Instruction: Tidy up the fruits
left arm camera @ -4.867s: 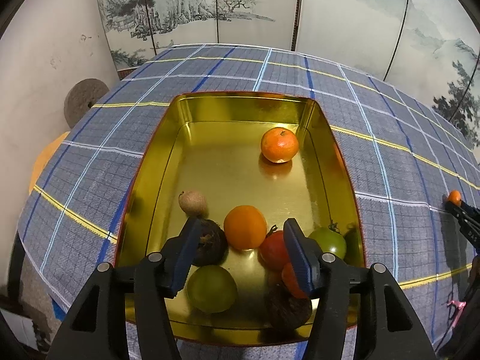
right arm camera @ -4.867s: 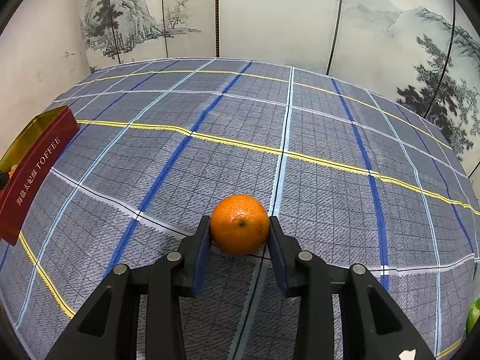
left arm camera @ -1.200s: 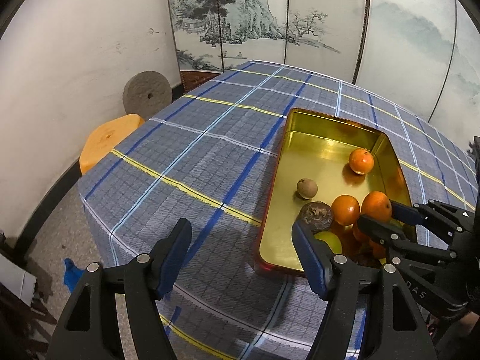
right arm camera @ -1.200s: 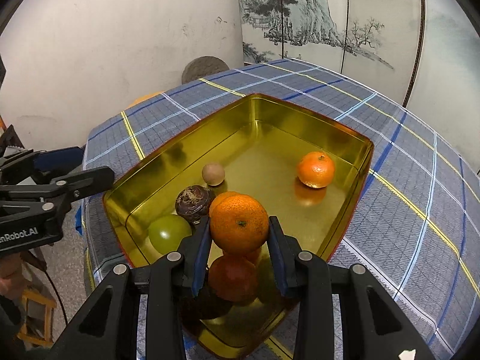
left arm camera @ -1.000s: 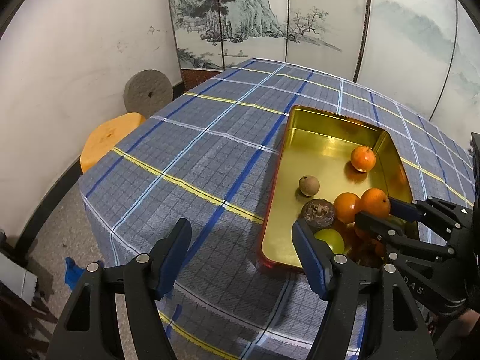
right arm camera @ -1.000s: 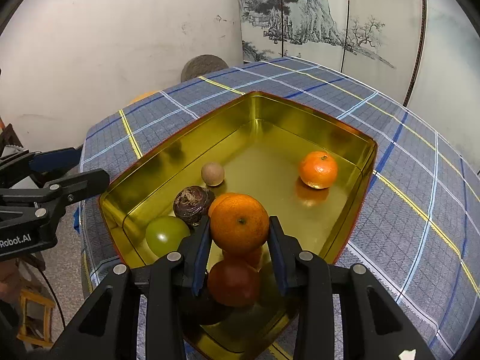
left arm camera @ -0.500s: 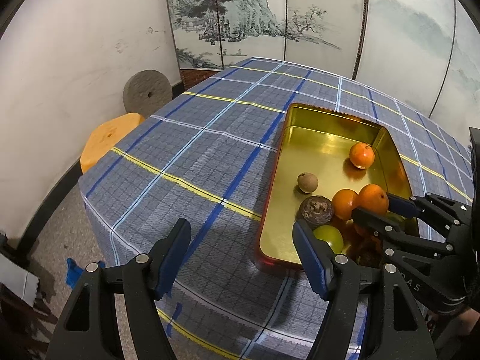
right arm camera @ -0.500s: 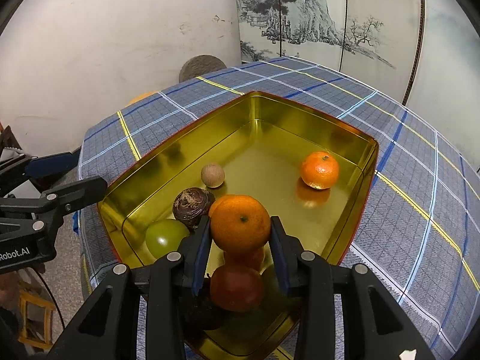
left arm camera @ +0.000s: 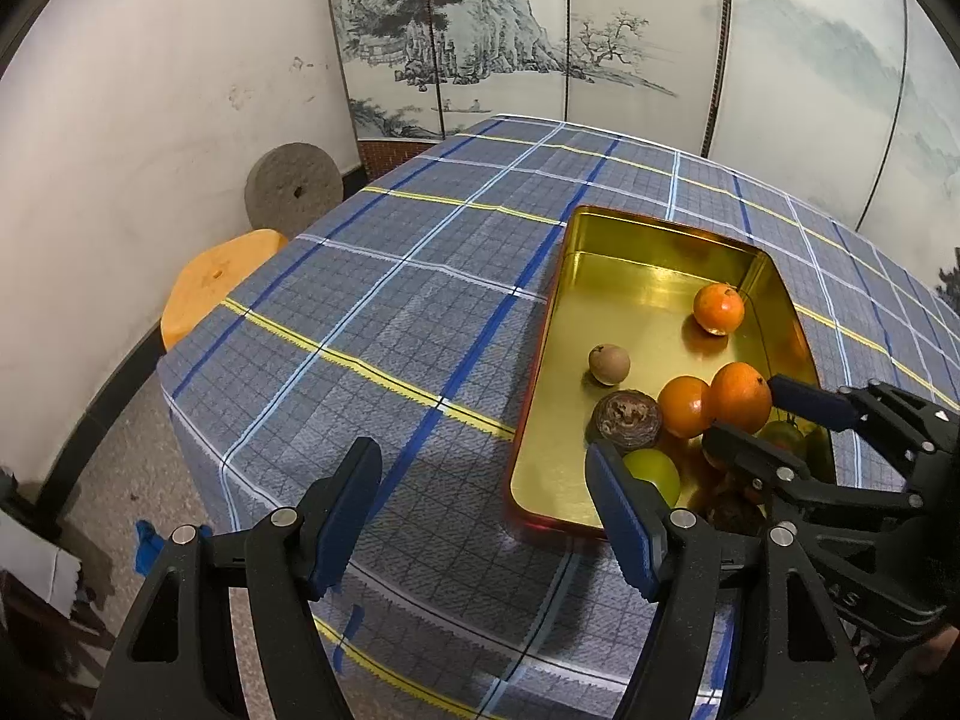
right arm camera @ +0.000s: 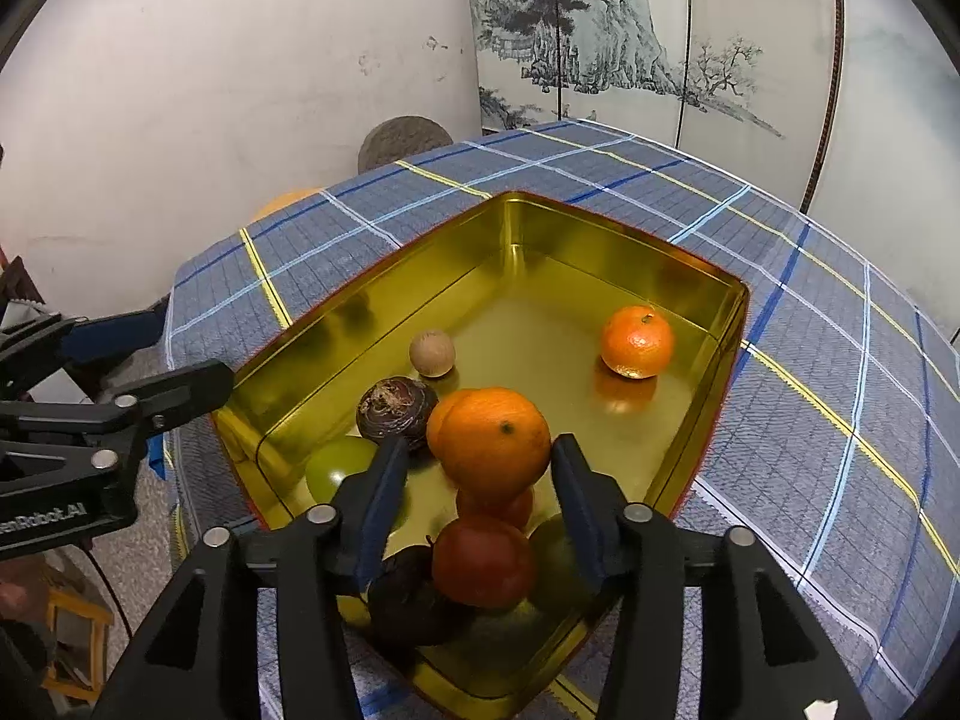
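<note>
The orange (right arm camera: 495,441) sits directly between the jaws of the right gripper (right arm camera: 474,480), just ahead of the pads and above the near end of the tin (right arm camera: 714,324). The jaws have just been opening: both pads now stand clear of the peel, with a gap visible on each side, so the fruit is released and seems to rest on the pile beneath it. A straight pull back along the fingers looks like the only move needed. Being round, the orange has no long axis to speak of; its small dark navel faces up toward the camera, and the skin is bright and faintly dimpled. It leans against a second orange, with a red fruit (right arm camera: 483,561) just below (it may roll). A third orange (right arm camera: 637,341) lies apart at the tin's far end. The left gripper (left arm camera: 480,510) hangs spread and empty outside the tin's near left corner, over the plaid cloth (left arm camera: 372,324), so the right hand is much the nearer.
</note>
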{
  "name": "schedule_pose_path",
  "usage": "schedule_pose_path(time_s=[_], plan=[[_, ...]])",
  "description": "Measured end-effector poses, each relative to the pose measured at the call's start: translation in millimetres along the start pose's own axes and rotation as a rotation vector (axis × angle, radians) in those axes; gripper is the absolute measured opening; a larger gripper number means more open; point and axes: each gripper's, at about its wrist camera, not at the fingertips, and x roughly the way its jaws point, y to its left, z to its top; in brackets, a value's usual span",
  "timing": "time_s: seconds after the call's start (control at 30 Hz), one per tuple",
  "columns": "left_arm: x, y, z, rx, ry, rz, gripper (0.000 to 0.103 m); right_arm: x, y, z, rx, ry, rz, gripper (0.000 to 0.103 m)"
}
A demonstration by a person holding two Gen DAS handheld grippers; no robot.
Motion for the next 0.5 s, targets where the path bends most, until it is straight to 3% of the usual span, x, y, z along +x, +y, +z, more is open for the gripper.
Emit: schedule_pose_path(time_s=[0.2,0.3,0.37,0.5], plan=[[-3.6,-4.7,2.3,0.011,-0.013,-0.001,0.071,-18.3,2.0,1.0,0.012,-0.032,-0.001,0.063],[-5.8,-7.1,3.8,0.016,-0.017,-0.005,0.071,-28.0,2.9,0.4,0.017,-0.044,-0.012,0.074],[-6.8,-8.6,4.4,0.021,-0.018,-0.009,0.071,-35.4,2.0,-1.2,0.028,-0.052,-0.029,0.087],[-8.8,-12.7,4.1,0.025,-0.015,-0.016,0.071,-45.4,-1.7,-4.2,0.048,-0.052,-0.056,0.095]])
